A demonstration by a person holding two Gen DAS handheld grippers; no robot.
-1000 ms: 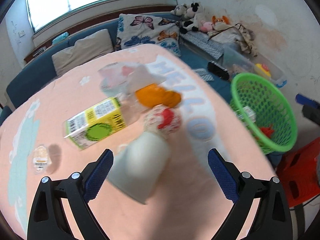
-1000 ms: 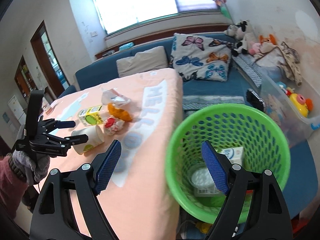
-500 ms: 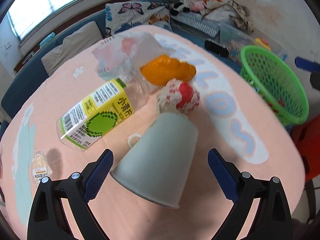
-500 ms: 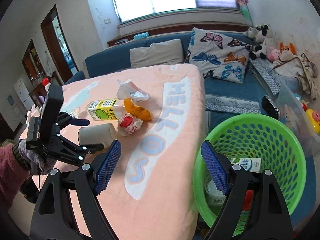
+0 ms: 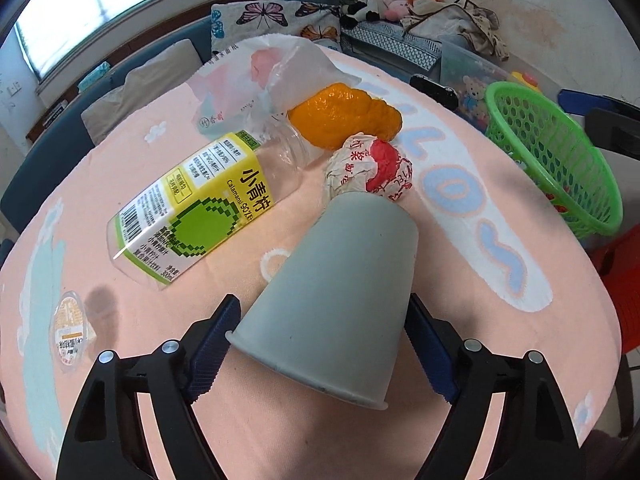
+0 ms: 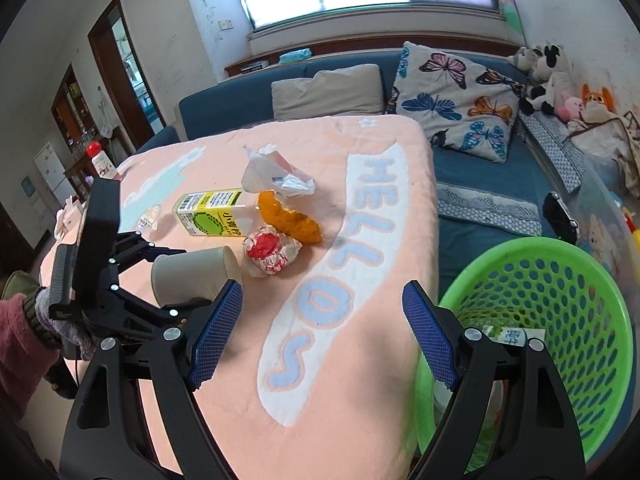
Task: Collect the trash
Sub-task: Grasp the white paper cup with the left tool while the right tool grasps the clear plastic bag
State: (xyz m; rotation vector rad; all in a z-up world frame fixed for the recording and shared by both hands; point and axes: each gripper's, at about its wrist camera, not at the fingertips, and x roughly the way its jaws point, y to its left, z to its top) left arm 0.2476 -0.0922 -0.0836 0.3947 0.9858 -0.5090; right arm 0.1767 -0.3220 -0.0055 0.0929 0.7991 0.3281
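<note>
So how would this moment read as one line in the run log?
left hand-held gripper: closing around grey paper cup | right hand-held gripper: open, empty | green basket: beside table

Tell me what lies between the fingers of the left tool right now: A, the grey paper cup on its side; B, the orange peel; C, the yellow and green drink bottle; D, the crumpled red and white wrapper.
A: the grey paper cup lies on its side between the fingers of the left tool, which is closing around it.

In the left wrist view a cup [image 5: 340, 304] lies on its side at lower centre of the table [image 5: 500, 352], with a bottle [image 5: 200, 216] to its left and a crumpled wrapper [image 5: 368, 172] just above it. A peel [image 5: 344, 116] and a plastic bag [image 5: 260, 84] lie higher up. A basket [image 5: 560, 160] stands at the right edge, off the table.
</note>
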